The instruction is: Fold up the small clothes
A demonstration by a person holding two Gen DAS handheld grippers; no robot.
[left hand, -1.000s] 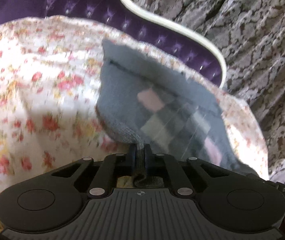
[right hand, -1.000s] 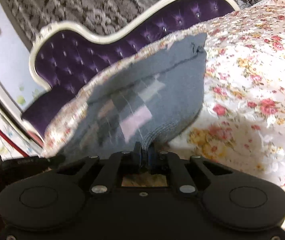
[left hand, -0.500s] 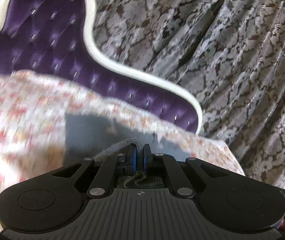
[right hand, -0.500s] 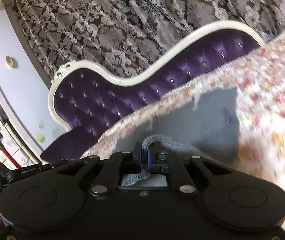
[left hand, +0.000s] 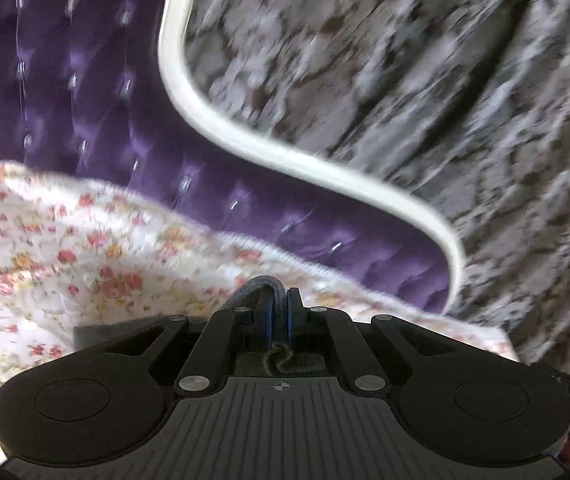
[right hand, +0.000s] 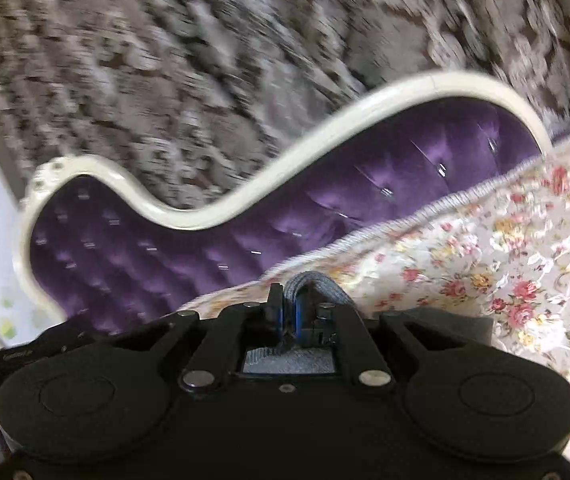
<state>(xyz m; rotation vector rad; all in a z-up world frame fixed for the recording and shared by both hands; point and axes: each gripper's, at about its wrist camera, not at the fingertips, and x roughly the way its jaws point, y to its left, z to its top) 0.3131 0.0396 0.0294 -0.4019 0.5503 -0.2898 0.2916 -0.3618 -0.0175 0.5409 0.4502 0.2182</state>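
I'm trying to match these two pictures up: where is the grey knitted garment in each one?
Left wrist view: grey knitted garment, low centre, pinched in the left gripper, looping just past it.
Right wrist view: same garment, low centre, pinched in the right gripper.
Shared landmark: the purple tufted headboard with its white rim.

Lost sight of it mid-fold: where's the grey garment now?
The grey garment is pinched in both grippers, left and right, low at the centre of each wrist view, over the floral bedspread before the purple headboard.
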